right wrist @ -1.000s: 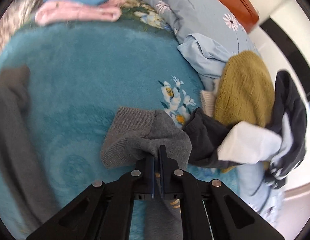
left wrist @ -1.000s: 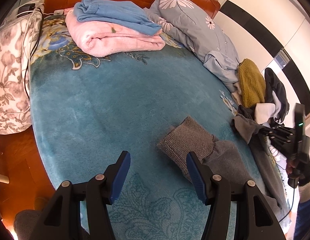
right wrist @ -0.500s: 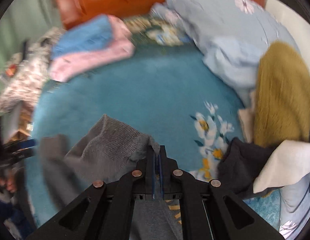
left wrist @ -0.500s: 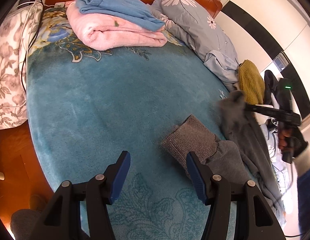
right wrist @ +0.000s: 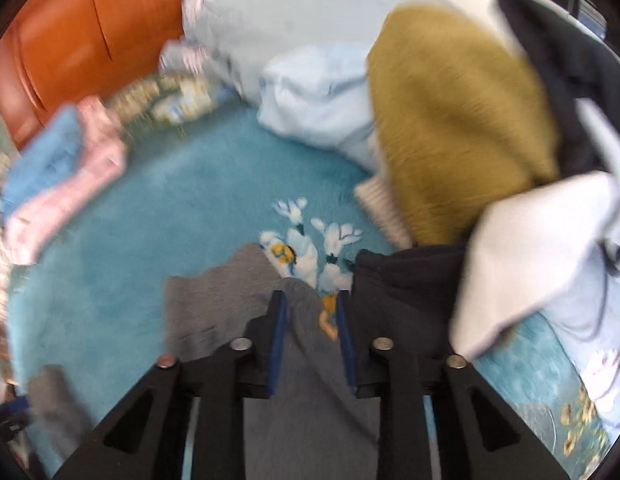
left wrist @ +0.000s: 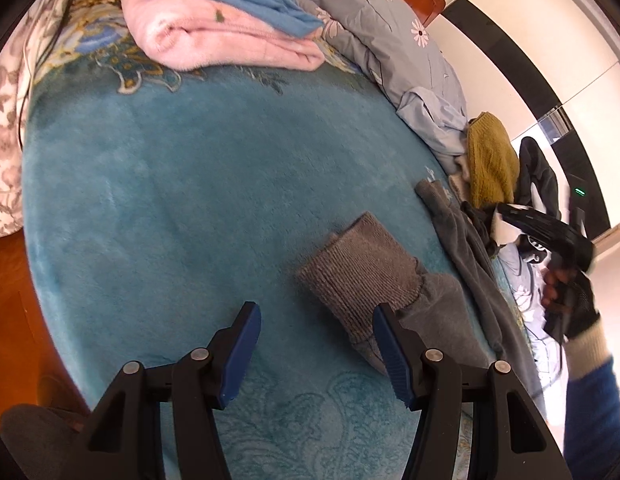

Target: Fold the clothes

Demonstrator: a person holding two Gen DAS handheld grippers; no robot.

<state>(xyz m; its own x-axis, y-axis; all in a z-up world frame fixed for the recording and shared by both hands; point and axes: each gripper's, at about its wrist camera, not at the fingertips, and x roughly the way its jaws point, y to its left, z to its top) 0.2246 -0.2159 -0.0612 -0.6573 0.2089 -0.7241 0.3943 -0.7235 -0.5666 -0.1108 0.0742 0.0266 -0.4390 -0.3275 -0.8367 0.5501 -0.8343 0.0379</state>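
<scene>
Barely started imo: grey ribbed-cuff knit garment (left wrist: 389, 280) lies unfolded near the teal bed's (left wrist: 170, 200) right edge, right gripper (right wrist: 311, 312) jaws opening off it, left gripper (left wrist: 313, 344) gaping empty, clothes heap (right wrist: 469, 140) untouched.

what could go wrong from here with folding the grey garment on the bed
The right tool is opening just above the grey garment, whose leg lies against the unsorted clothes pile; it may tangle with the dark garment there.

The left tool stands open with only one finger beside the ribbed cuff, so closing now would likely miss it or pinch just the edge.
</scene>
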